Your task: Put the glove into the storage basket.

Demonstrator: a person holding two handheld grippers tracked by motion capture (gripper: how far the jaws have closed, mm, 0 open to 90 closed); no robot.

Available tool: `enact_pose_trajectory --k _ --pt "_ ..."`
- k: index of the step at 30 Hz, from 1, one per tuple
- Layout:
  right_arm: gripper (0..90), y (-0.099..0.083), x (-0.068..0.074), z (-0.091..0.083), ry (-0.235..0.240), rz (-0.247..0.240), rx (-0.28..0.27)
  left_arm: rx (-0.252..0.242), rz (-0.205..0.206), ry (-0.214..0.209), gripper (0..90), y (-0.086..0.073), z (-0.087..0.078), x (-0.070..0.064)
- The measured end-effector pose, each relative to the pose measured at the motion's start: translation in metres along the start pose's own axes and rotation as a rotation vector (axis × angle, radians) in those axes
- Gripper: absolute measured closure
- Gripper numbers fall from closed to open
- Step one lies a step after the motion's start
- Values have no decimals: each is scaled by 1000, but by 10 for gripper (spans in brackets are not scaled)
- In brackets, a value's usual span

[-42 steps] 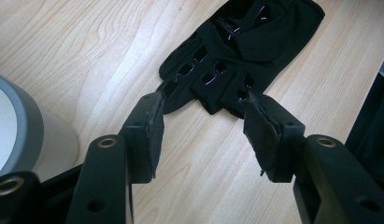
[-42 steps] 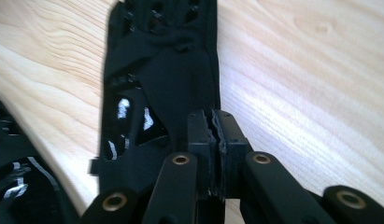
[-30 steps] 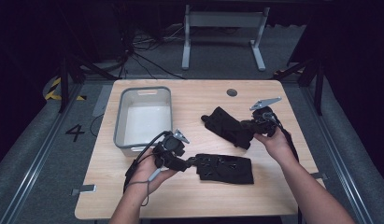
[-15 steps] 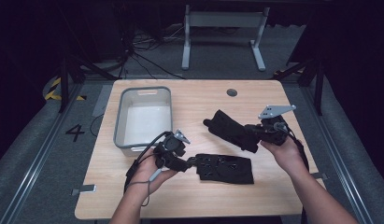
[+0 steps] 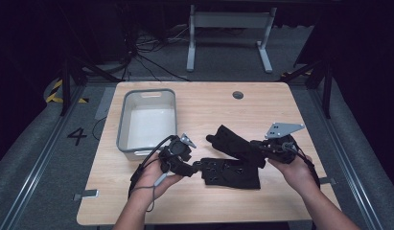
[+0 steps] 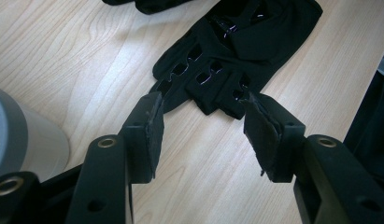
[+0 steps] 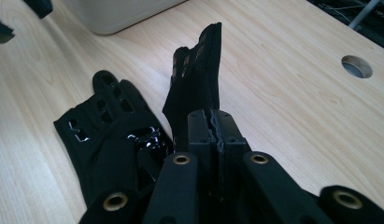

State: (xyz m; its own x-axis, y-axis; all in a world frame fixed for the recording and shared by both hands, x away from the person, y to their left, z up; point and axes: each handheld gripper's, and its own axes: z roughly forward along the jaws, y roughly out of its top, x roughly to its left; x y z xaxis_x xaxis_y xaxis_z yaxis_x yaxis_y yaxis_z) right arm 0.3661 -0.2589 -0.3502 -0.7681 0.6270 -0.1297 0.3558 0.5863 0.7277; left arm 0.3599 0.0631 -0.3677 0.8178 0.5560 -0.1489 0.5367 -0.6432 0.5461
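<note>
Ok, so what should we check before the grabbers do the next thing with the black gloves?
1. Right gripper shut on the lifted glove: ok, jaws closed on its edge.
2. Lifted glove free of the table: cannot tell, its far end may touch.
3. Left gripper open: ok, jaws stand apart.
4. Flat glove lined up for the left gripper: ok, its fingers lie just beyond the gap between the jaws.
5. Bin ready for gloves: ok, it looks empty.
6. The two gloves apart: cannot tell, in the high view they overlap.
</note>
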Motion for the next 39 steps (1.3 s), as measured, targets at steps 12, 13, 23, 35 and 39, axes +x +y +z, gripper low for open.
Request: enact_pose_trajectory --k 12,13,23,35,39 --pt "859 -18 31 6 87 -33 20 2 -3 -4 477 0 2 -1" --pt "858 -19 33 6 101 -36 24 2 -3 -4 477 0 2 -1" --pt "827 -40 53 27 260 -15 151 28 -49 -62 568 1 3 2" --pt "727 -43 49 22 296 28 134 8 -77 -128 620 5 4 5" --pt "713 -42 38 14 257 63 99 -2 -86 -144 622 7 4 4"
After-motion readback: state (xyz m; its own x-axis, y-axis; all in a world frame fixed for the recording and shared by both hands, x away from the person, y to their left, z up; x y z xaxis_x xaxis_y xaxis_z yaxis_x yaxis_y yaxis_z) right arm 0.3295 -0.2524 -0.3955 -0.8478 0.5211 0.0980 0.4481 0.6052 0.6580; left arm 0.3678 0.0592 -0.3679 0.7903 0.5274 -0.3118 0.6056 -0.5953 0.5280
